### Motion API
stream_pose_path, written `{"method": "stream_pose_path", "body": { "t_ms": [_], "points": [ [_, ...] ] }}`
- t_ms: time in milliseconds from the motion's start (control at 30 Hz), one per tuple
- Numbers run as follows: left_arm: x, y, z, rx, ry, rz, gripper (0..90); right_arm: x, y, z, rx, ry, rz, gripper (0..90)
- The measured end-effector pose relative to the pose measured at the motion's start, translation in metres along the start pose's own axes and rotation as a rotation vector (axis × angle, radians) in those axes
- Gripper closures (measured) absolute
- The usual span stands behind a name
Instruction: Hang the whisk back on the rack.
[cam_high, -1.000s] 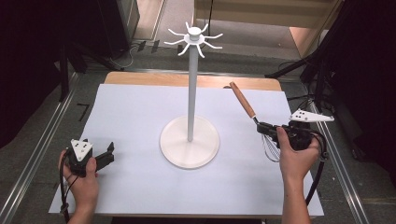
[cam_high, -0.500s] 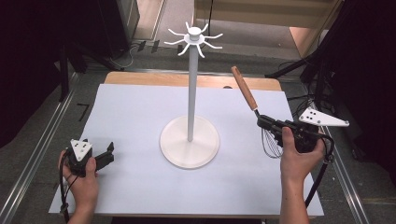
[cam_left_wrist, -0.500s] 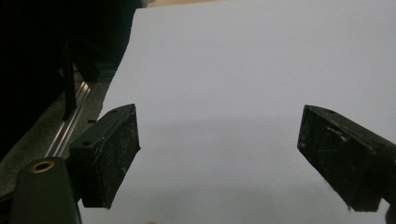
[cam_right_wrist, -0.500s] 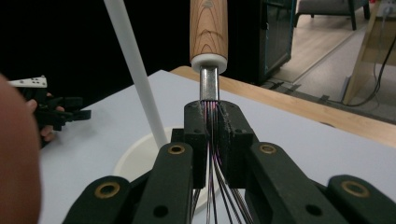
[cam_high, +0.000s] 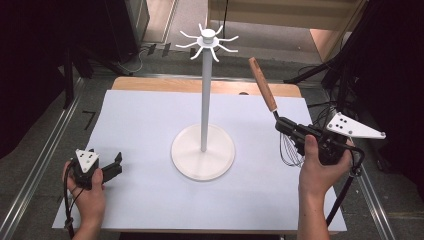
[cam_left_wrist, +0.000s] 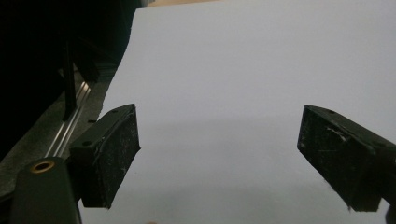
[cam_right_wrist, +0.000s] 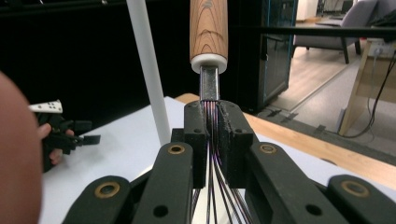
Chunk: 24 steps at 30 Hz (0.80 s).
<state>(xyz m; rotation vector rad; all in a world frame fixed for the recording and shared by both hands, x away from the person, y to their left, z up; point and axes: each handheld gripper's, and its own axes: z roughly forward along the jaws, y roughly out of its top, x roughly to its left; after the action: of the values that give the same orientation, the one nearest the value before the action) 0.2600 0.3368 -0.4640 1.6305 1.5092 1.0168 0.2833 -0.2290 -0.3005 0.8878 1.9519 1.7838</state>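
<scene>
A whisk with a wooden handle (cam_high: 262, 83) and dark wire loops (cam_high: 290, 150) is held off the table at the right. My right gripper (cam_high: 284, 126) is shut on the wires just below the handle, which tilts up and away; in the right gripper view the handle (cam_right_wrist: 208, 29) rises above the jaws that pinch the wires (cam_right_wrist: 211, 135). A white stand (cam_high: 204, 100) with a round base (cam_high: 202, 152) and hook arms on top (cam_high: 208, 40) is at the table's middle. My left gripper (cam_high: 116, 165) rests open on the white sheet at the front left, its fingers (cam_left_wrist: 107, 154) wide apart with nothing between them.
A white sheet (cam_high: 150, 120) covers the wooden table (cam_high: 165, 85). Metal rails (cam_high: 45, 165) run along both sides. Cables and dark equipment lie beyond the far edge. The stand's pole (cam_right_wrist: 149, 70) is left of the whisk in the right gripper view.
My right gripper has lifted the whisk and tipped it, so the handle has swung up from lying low toward the far edge to pointing steeply upward. The left gripper has stayed put.
</scene>
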Motion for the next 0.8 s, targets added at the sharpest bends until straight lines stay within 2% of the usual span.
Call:
{"method": "stream_pose_path", "body": {
  "t_ms": [233, 433, 800],
  "points": [
    [0.000, 0.000, 0.000, 0.000, 0.000, 0.000, 13.5, 0.012, 0.012, 0.000, -0.038, 0.013, -0.030, 84.3],
    [0.000, 0.000, 0.000, 0.003, -0.002, 0.001, 13.5, 0.022, 0.022, 0.000, -0.069, 0.005, -0.058, 84.2],
    [0.000, 0.000, 0.000, 0.001, 0.000, 0.001, 13.5, 0.032, 0.034, 0.002, -0.099, 0.026, -0.081, 84.2]
  ]
}}
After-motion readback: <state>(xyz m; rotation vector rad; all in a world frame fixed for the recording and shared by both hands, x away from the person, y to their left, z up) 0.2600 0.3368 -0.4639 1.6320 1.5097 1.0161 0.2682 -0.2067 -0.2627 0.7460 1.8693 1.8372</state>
